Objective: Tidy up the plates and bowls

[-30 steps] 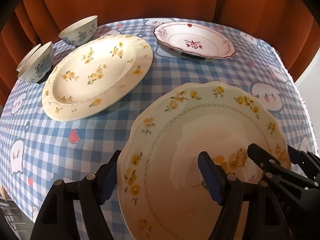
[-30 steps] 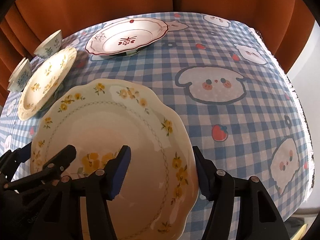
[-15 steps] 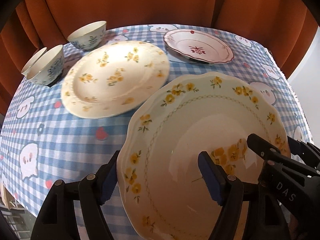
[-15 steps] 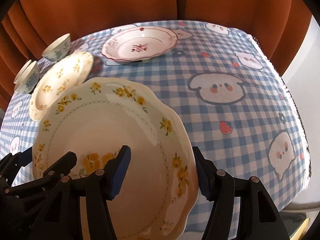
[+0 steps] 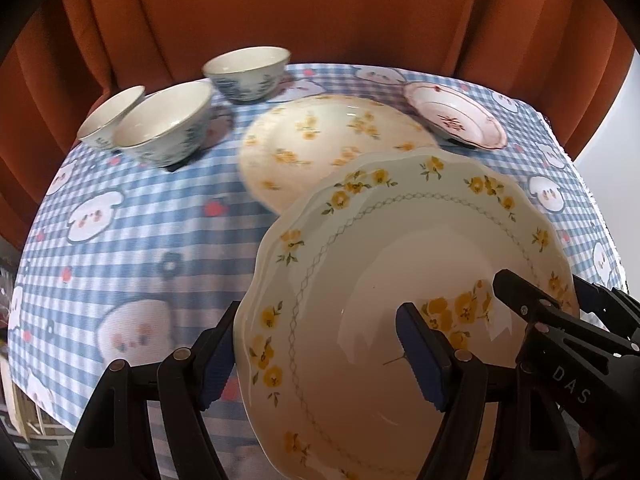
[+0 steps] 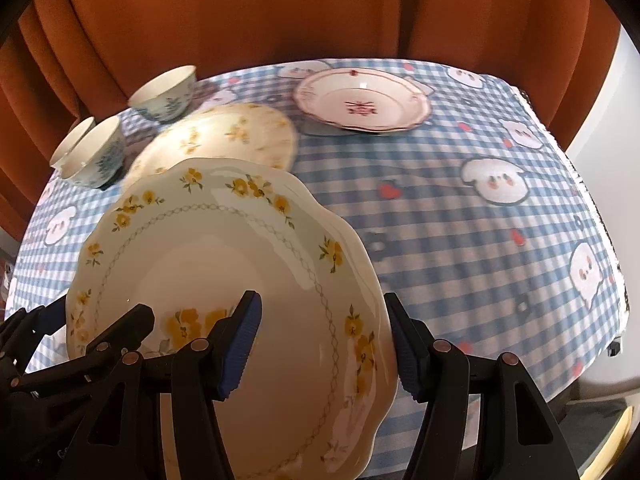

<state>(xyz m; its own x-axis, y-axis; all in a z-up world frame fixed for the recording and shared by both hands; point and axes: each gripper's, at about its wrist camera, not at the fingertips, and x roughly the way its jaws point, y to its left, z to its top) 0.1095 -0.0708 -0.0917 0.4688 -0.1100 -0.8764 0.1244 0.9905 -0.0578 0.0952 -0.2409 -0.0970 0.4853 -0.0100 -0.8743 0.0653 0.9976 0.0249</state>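
Plate (image 5: 400,280): scalloped, yellow flowers, held up over the table (image 5: 120,220), partly overlapping another plate (image 5: 320,140)
Left tool (image 5: 320,354): pinching its left rim
Right tool (image 6: 324,344): pinching its right rim

Scalloped plate (image 5: 400,280) held above the table (image 5: 140,240), nearest the cameras. Left gripper (image 5: 316,352) straddles its left rim, one finger under, one on top. Right gripper (image 6: 324,340) straddles its right rim the same way.

Behind it, flat on the cloth: flowered plate (image 5: 328,148), near edge hidden by the held plate. Right of that, toward the far edge: small plate (image 5: 454,118). Apart from its neighbour.

Far left: three bowls. Two close together, front bowl (image 5: 164,124) overlapping rear bowl (image 5: 110,116); touching, cannot tell. Third bowl (image 5: 248,74) behind and right of them, apart.

Curtain (image 5: 320,8) behind the table.
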